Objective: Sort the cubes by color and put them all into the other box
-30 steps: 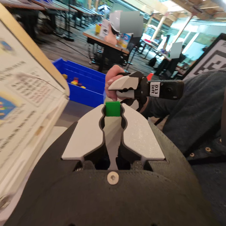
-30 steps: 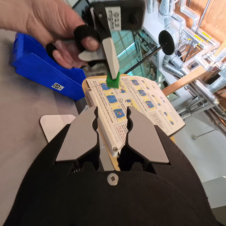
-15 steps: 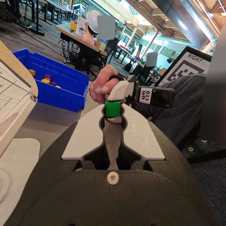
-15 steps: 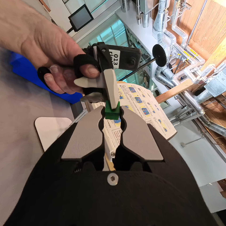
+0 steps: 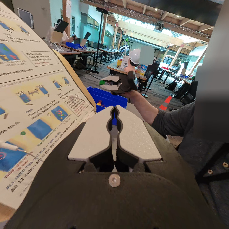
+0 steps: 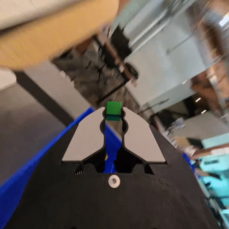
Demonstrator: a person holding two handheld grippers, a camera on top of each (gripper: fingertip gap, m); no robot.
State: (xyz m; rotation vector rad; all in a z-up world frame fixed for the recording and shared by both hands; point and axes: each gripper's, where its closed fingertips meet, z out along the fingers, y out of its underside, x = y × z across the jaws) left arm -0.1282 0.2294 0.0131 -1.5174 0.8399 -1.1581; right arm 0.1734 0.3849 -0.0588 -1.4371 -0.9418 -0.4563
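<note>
My right gripper [image 6: 114, 109] is shut on a green cube [image 6: 113, 110], gripped between both fingertips. The left wrist view shows that gripper [image 5: 103, 84] in the air above a blue box [image 5: 109, 97], with the green cube [image 5: 102, 82] at its tips. My left gripper [image 5: 114, 108] is shut with nothing between its tips. The blue box holds several cubes [image 5: 100, 103], yellow, red and purple. In the blurred right wrist view a blue box rim [image 6: 79, 122] runs below my fingers.
An instruction sheet on a wooden board [image 5: 37, 99] stands close on the left of my left gripper. A person's forearm and dark sleeve [image 5: 167, 121] cross the right side. An orange cone [image 5: 166, 103] stands on the floor behind, with desks farther back.
The green cube passed from my left gripper to my right one. My left gripper let go, closed on nothing and drew back; my right gripper carried the cube away over the blue box.
</note>
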